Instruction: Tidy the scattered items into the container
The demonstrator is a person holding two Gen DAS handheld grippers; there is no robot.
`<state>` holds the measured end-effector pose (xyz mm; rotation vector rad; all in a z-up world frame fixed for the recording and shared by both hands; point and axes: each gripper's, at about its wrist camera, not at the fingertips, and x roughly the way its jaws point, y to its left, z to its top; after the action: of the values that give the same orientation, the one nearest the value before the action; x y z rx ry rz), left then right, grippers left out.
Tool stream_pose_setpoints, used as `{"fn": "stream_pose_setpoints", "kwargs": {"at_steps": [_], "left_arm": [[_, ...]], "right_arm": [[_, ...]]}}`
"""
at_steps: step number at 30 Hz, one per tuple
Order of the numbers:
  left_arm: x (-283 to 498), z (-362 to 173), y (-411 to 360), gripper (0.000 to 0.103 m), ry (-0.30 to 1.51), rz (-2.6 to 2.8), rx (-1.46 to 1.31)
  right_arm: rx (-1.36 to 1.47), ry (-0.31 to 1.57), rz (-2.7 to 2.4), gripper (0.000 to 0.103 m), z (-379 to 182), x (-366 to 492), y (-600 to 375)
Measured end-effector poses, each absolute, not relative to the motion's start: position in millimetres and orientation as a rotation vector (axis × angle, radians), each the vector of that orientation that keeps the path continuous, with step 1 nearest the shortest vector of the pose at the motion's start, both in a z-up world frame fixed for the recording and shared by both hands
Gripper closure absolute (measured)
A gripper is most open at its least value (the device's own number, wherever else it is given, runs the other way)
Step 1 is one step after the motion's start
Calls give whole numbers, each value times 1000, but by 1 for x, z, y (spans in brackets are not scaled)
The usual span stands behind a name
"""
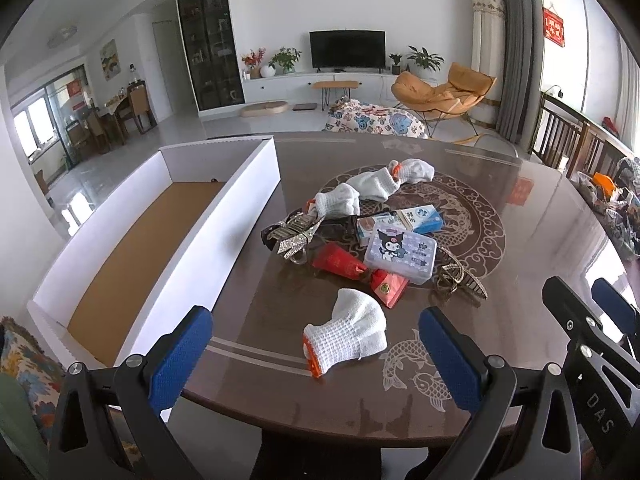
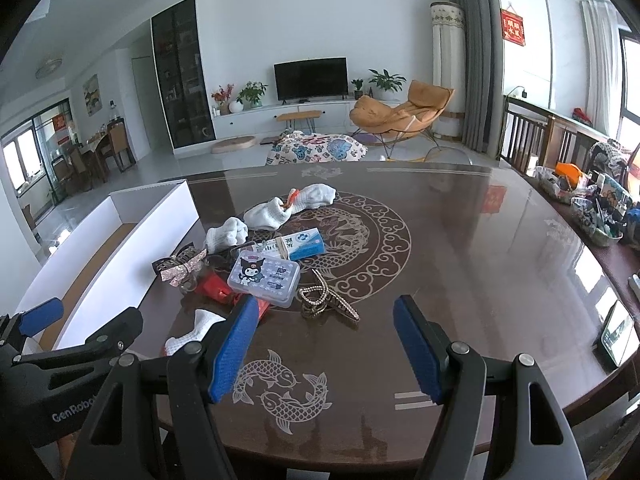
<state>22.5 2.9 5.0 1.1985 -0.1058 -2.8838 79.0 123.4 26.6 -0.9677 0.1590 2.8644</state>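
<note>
Hovering spread and empty, the left gripper should close across the near white sock's bunched middle, then lift it leftward into the white box.

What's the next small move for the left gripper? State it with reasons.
Probably ease the left gripper forward and down over the nearest white sock, then close. Its jaws stand open and empty, the sock lies alone between them, apart from the pile, and the white box sits empty just to its left.
</note>
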Motion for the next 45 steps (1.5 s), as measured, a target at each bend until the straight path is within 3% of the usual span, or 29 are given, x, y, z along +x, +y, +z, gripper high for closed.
{"fn": "stream_pose_setpoints", "kwargs": {"at_steps": [11, 23, 28, 45], "left_arm": [[17, -4, 6, 0, -173, -2887, 1250], [2, 36, -29, 0, 43, -2966, 1170], [8, 55, -30, 0, 43, -3008, 1095], [19, 30, -6, 0, 50, -3066, 1278]], "right_arm": [[-996, 171, 2857, 32, 18, 74, 123], [-972, 228, 2838, 32, 17, 76, 133], [-953, 224, 2841, 32, 19, 77, 132], [-913, 305, 2860, 32, 18, 85, 144]]}}
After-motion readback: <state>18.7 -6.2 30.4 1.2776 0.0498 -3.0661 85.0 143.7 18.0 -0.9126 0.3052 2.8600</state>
